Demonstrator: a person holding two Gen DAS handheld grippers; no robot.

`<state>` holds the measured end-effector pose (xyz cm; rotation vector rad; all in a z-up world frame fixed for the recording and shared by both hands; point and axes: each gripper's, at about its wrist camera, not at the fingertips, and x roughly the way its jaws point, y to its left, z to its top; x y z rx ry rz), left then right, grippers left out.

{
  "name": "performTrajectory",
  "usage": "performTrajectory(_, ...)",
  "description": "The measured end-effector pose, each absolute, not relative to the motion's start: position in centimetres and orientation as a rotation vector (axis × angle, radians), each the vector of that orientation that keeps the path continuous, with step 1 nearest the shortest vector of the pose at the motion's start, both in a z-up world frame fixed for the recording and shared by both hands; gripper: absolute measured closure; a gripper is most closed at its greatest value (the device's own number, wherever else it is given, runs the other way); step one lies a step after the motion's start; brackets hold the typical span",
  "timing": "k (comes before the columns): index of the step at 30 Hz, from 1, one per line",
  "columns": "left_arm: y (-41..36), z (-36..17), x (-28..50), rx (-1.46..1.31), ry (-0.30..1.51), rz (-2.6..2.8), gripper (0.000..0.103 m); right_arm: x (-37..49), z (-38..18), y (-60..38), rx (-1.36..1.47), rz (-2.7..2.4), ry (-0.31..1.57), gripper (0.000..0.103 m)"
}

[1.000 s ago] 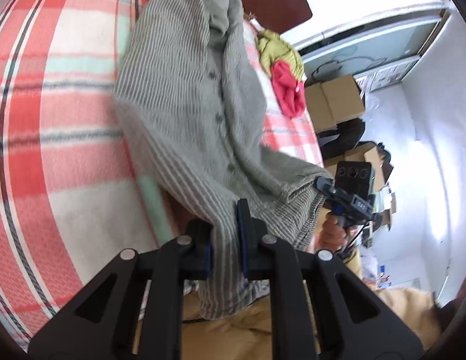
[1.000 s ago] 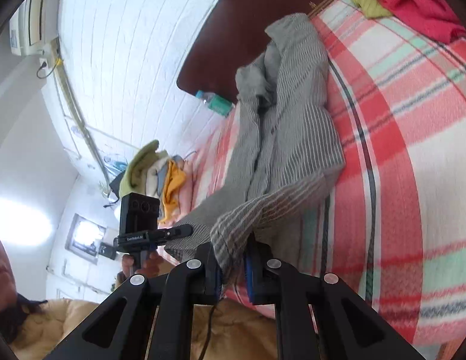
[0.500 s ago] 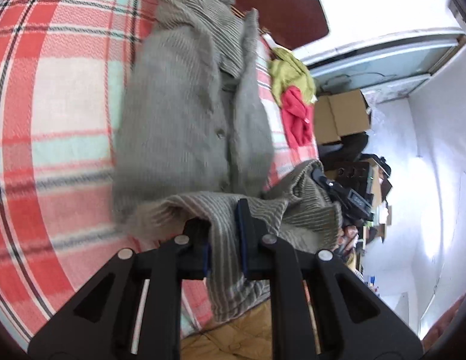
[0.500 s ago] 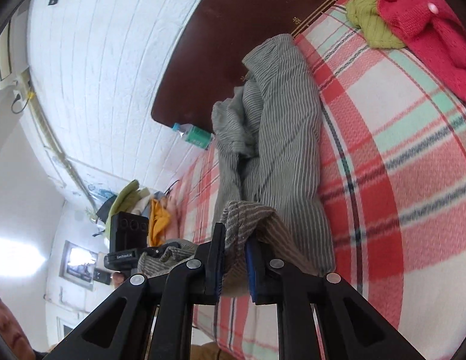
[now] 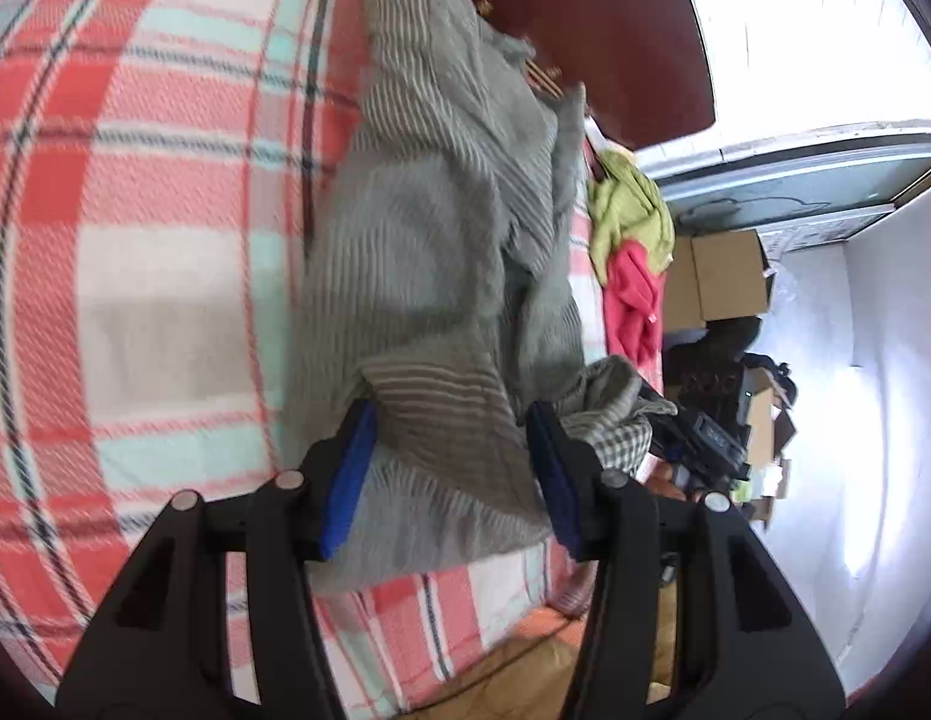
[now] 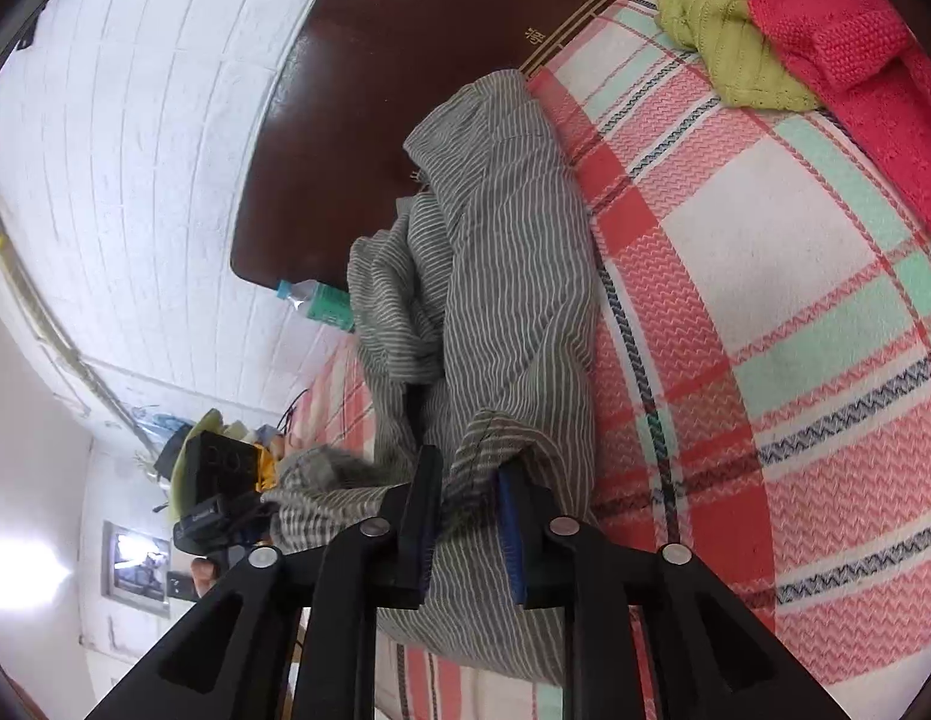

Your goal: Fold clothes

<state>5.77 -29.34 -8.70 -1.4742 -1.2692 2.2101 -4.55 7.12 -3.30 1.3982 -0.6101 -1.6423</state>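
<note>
White-tiled walls and a dark wooden headboard (image 6: 369, 138) frame a bed (image 5: 153, 276) spread with a red, white and mint plaid cover, on which a grey striped shirt (image 5: 447, 228) lies lengthwise, its lower hem doubled up over its body. By the left wrist view the left hand-held gripper (image 5: 450, 468) stands wide, blue pads either side of the folded hem with no grip on it. The right hand-held gripper (image 6: 465, 525) is narrower, with a fold of the hem between its pads; whether it pinches or has slackened, I cannot tell. To do this fold well, I judge both hem corners should land level and square to the shirt's sides, the cloth settling flat before either tool draws off, lest a pad drag the edge askew. Green and red knitwear (image 6: 783, 24) lies apart near the headboard.
</note>
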Motion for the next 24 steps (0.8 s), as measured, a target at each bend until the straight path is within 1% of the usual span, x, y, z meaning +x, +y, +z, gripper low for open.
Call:
performTrajectory(1,-29.4,-8.6,5.7,-1.471,-1.267,2.212,0.049,-4.7,-3.2,7.1,1.394,-1.647,-0.611,0.079)
performTrajectory(2,-29.4,-8.6,5.7,-1.473,-1.254,2.221,0.048,-4.8,-3.2,7.1,1.391,-1.651,-0.613,0.073)
performTrajectory(4,-29.4,-8.4,5.8,-1.486,-1.207,2.269,0.048,-5.1,-3.0,7.1,1.382,-1.66,-0.614,0.065)
performTrajectory(11,-29.5,-6.9,6.7,-1.486,-1.052,2.465,0.048,-4.3,-0.7,6.9,1.286,-1.731,-0.525,0.065)
performTrajectory(16,-29.7,-5.2,8.1,-1.424,-0.954,2.576,0.048,-0.5,2.3,5.9,1.099,-1.752,-0.314,0.065)
performTrajectory(18,-29.4,-4.4,8.9,-1.395,-0.88,2.618,0.048,2.1,3.2,4.5,1.019,-1.715,-0.176,0.065)
performTrajectory(19,-28.8,-3.9,9.4,-1.367,-0.815,2.638,0.048,3.2,3.6,3.9,0.985,-1.697,-0.112,0.065)
performTrajectory(24,-24.6,-3.8,10.0,-1.316,-0.537,2.598,0.046,4.4,2.2,0.1,0.985,-1.681,0.065,0.065)
